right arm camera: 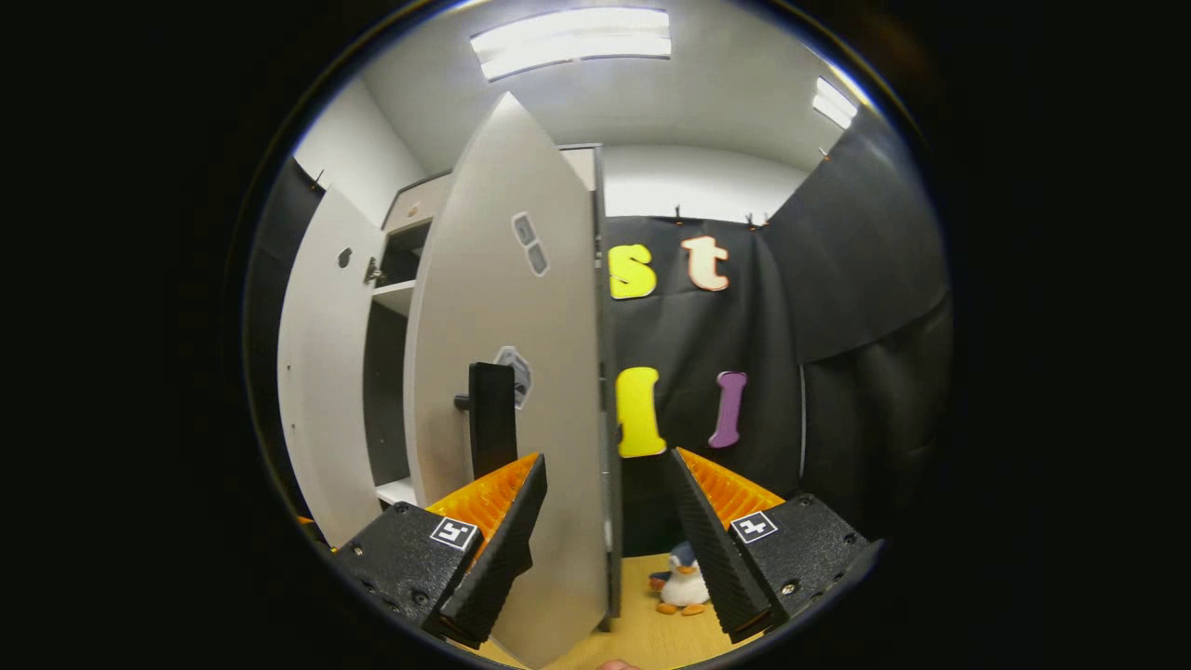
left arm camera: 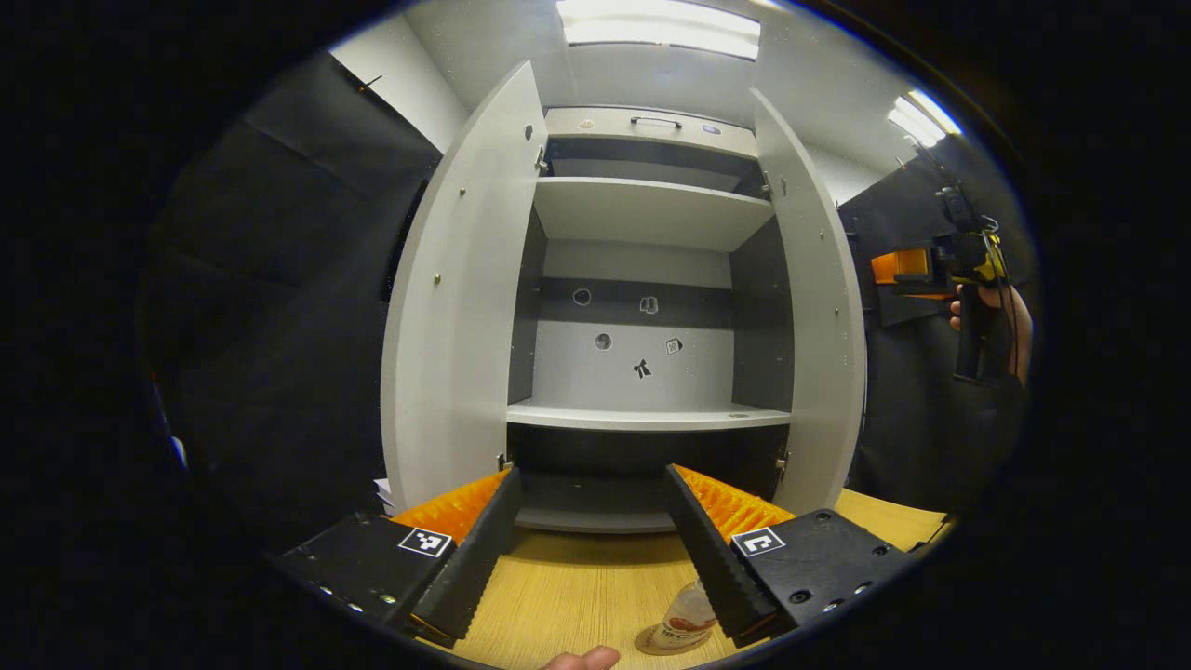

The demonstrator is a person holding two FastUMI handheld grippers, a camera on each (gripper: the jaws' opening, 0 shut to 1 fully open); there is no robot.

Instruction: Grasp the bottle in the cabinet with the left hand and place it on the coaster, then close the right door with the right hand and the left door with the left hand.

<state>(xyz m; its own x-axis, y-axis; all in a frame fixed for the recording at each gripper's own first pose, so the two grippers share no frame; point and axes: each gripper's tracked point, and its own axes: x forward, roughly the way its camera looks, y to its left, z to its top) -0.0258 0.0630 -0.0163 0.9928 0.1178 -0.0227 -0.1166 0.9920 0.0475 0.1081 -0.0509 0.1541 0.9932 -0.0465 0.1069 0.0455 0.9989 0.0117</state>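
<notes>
In the left gripper view the white cabinet (left arm camera: pixel 642 372) stands with both doors swung wide and bare shelves. Low down, a small clear bottle (left arm camera: pixel 686 619) with a red and white label stands on a round coaster (left arm camera: pixel 651 645) on the wooden table (left arm camera: pixel 577 586), partly hidden behind one finger. My left gripper (left arm camera: pixel 592 475) is open above the table, apart from the bottle. Far right, a hand holds the right gripper (left arm camera: pixel 968 265). In the right gripper view my right gripper (right arm camera: pixel 605 461) is open, and the right door (right arm camera: pixel 512 354) with its black handle (right arm camera: pixel 490 419) has its edge between the fingers.
The left door (right arm camera: pixel 326 372) stands open beyond the right one, also visible as the left door (left arm camera: pixel 456 307) beside the right door (left arm camera: pixel 819 307). A small penguin toy (right arm camera: pixel 684 582) sits on the table by the black cloth wall. A fingertip (left arm camera: pixel 582 659) shows at the table's near edge.
</notes>
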